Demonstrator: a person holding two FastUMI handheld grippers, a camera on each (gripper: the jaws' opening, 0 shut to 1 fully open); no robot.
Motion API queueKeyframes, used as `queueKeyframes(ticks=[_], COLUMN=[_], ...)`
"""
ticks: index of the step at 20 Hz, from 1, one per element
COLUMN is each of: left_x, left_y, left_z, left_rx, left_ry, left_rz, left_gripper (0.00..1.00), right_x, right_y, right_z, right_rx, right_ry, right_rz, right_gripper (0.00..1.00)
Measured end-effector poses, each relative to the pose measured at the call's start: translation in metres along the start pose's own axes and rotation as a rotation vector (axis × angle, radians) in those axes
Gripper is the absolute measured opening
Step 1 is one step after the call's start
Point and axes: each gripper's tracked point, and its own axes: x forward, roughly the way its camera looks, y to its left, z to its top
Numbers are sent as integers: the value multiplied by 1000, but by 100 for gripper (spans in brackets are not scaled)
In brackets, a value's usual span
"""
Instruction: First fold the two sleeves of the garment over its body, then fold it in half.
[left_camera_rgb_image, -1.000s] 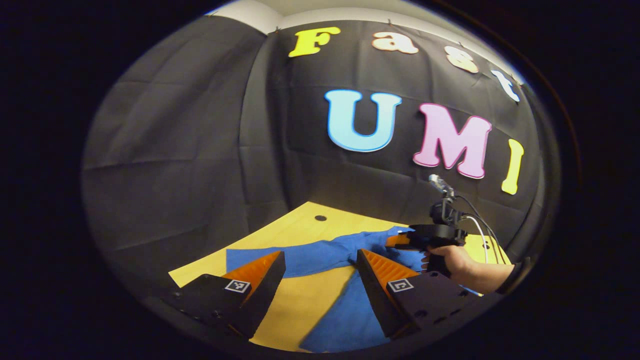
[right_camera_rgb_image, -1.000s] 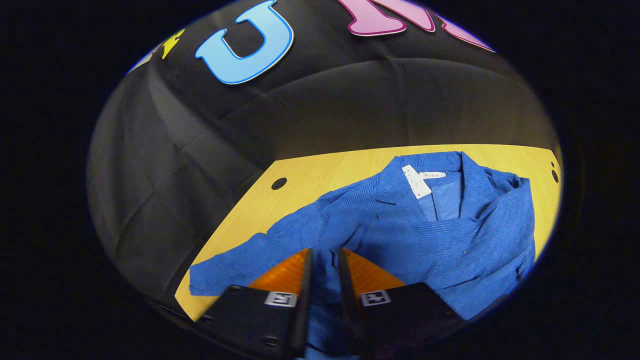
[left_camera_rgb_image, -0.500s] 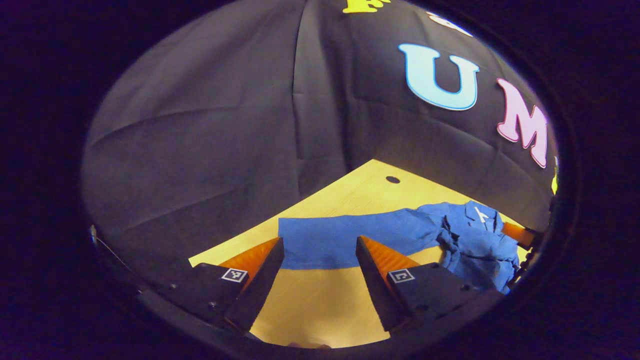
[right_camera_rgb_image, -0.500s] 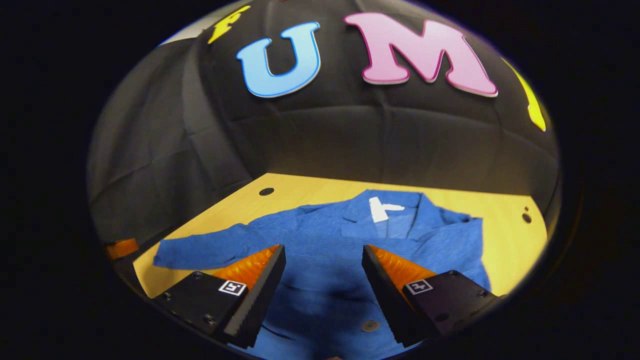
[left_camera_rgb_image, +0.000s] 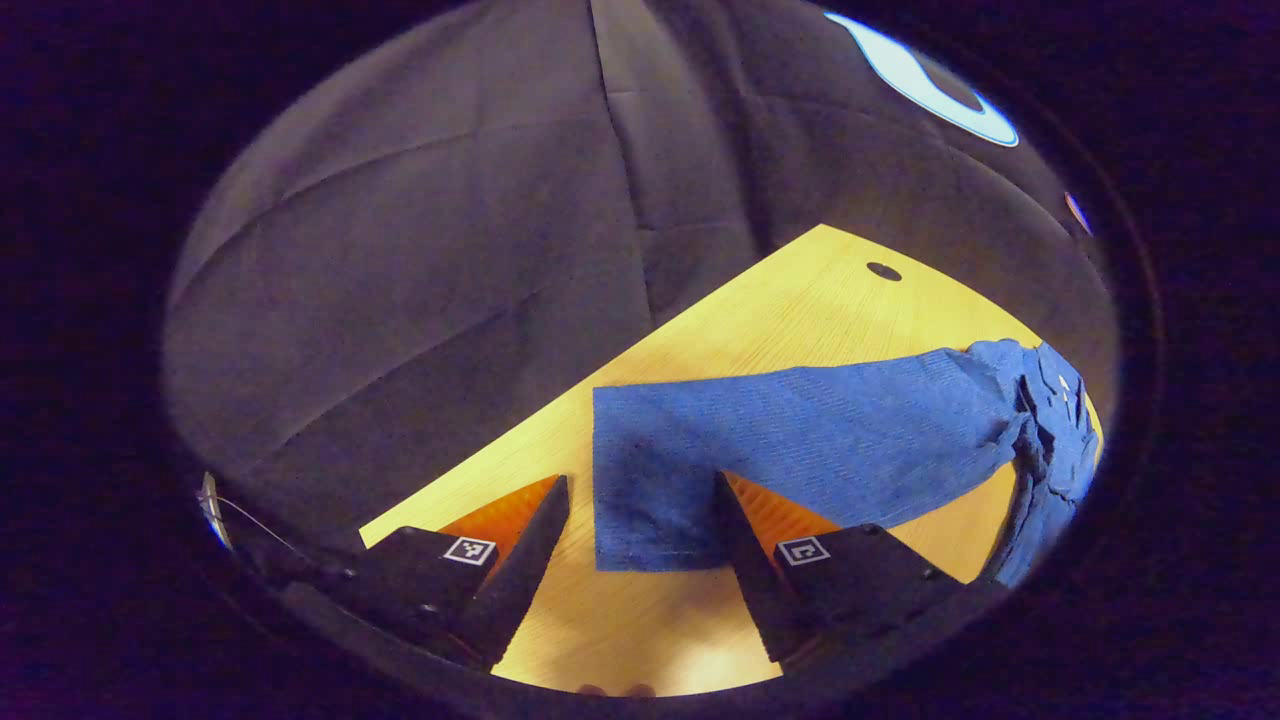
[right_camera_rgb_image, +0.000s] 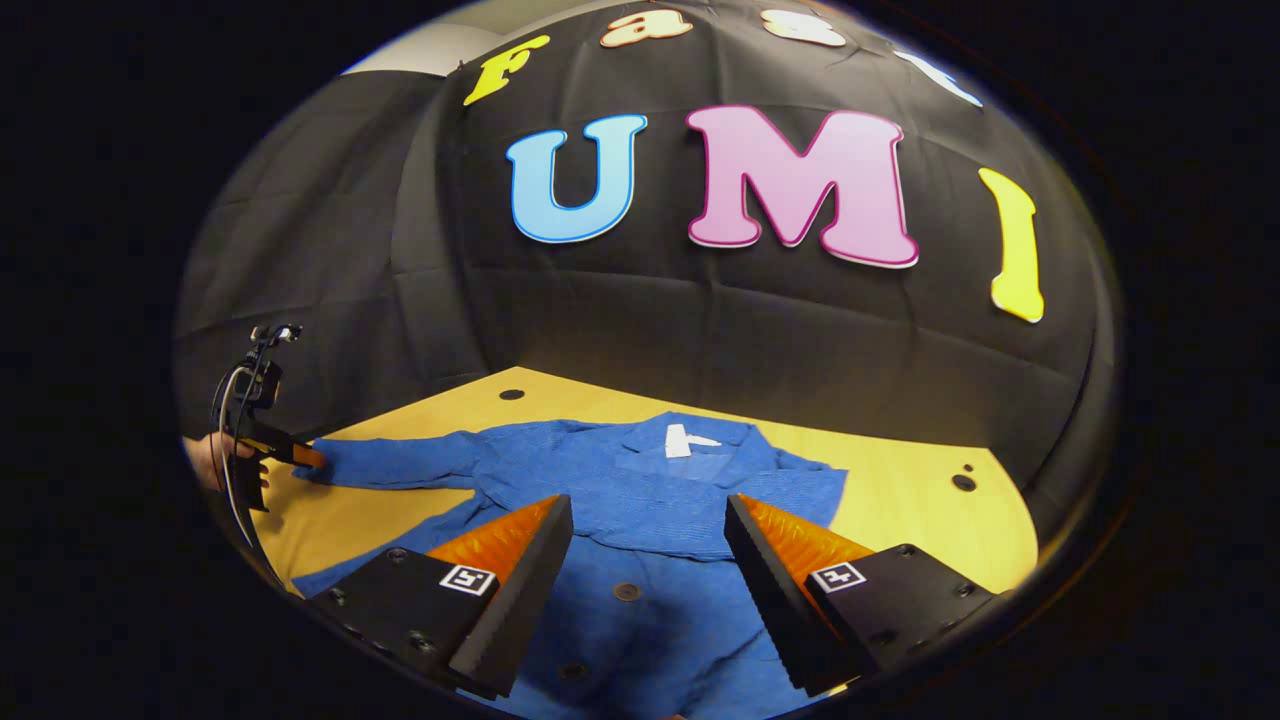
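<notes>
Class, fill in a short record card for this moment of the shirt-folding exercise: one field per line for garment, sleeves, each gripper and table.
Garment: blue shirt lying flat, collar toward the booth wall
Outstretched sleeve: sleeve lies straight on the table, not folded over the body
Left gripper: left gripper low at the cuff, jaws open, cuff end between them
Right gripper: right gripper above the shirt body, jaws open, holding nothing
Table: yellow wooden table
</notes>
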Motion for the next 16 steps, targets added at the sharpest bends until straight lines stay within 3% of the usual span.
queueKeyframes(ticks=[5, 8, 10, 13, 16], left_x=[0, -3, 1, 1, 3], left_y=[5, 1, -11, -25, -28], left_z=[0, 3, 3, 3, 4], left_rx=[-45, -10, -17, -39, -78], left_ry=[40, 39, 27, 12, 2], left_rz=[-41, -96, -127, -193, -205], left_gripper=[84, 60, 22, 0, 0], right_x=[-23, -27, -25, -25, -26], right_y=[-8, -6, -1, -1, -13], right_z=[-25, -33, -43, -49, -49], right_rx=[11, 15, 39, 64, 66], right_ry=[112, 122, 146, 165, 167], right_rz=[20, 18, 28, 28, 0], right_gripper=[98, 98, 98, 98, 98])
